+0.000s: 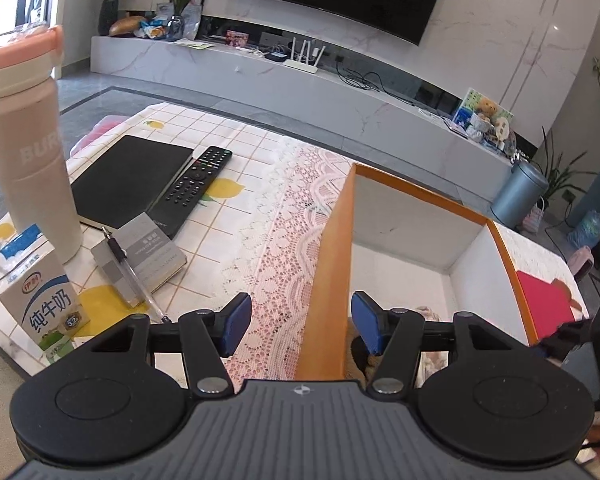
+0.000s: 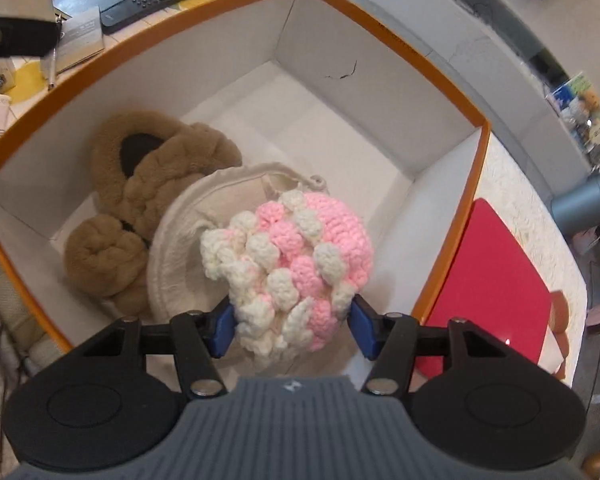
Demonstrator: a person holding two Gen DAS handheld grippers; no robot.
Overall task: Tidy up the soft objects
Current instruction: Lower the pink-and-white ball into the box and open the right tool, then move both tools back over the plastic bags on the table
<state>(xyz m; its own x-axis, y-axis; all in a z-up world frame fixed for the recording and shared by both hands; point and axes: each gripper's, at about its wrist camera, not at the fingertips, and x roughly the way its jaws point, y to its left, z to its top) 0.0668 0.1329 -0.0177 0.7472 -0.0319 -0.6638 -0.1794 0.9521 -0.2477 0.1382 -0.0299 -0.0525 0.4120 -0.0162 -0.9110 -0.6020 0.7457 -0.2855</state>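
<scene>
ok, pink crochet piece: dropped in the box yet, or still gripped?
Gripped. The right gripper pads press both sides of the pink-and-white crochet piece, held above the orange-rimmed box floor.

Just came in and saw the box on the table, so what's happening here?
A person is packing soft things into the orange-rimmed white cardboard box. The right gripper is shut on a pink and white crocheted item, held over the box. A brown fluffy slipper and a cream fabric piece already lie inside. The left gripper is open and empty, with the box's near wall between its fingers.
</scene>
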